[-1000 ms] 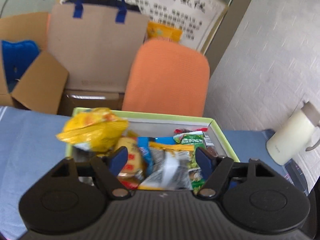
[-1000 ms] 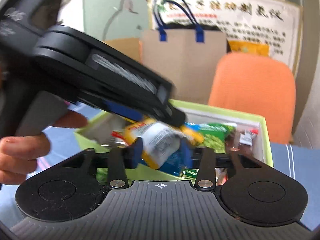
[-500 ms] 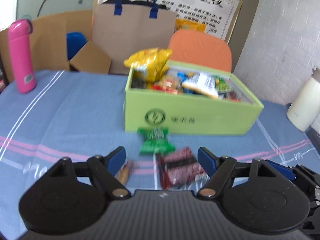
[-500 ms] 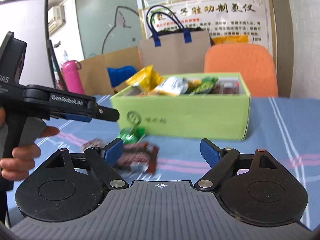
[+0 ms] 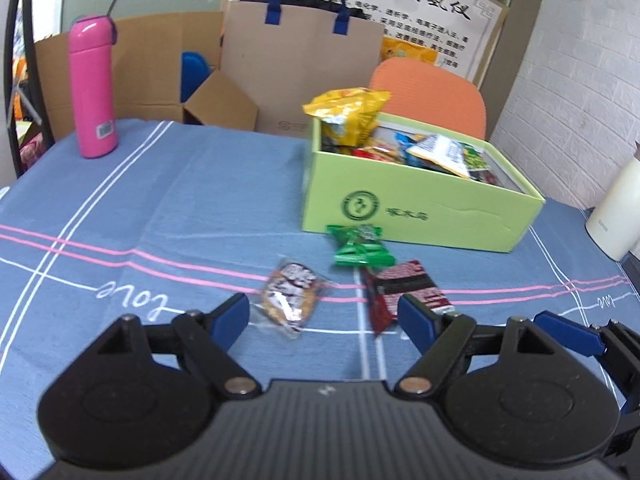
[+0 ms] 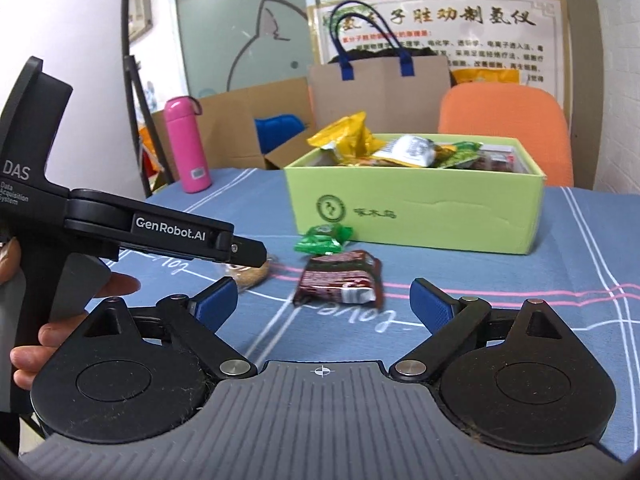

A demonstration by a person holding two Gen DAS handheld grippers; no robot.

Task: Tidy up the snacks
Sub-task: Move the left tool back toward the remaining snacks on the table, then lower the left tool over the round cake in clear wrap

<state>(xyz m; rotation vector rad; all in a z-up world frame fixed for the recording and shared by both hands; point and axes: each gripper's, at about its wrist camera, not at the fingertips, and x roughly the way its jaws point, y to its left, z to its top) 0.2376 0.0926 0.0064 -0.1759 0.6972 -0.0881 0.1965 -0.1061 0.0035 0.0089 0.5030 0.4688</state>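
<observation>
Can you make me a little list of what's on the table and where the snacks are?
box: light green cardboard box, open, full of snack packets
loose snacks: green packet, dark red packet, brown round snack in clear wrapper, on the blue tablecloth before the box
bottle: pink bottle, upright
left tool: opening, empty
right tool: opening, empty

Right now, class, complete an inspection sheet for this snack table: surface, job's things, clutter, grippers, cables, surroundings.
Surface: blue tablecloth with pink and white stripes.
Job's things: green box filled with snacks; green packet, dark red packet and brown pastry packet lie loose before it.
Clutter: pink bottle, white jug.
Grippers: left gripper and right gripper opening, nothing between the jaws.
Cables: nothing seen.
Surroundings: orange chair, paper bag, cardboard box.
</observation>
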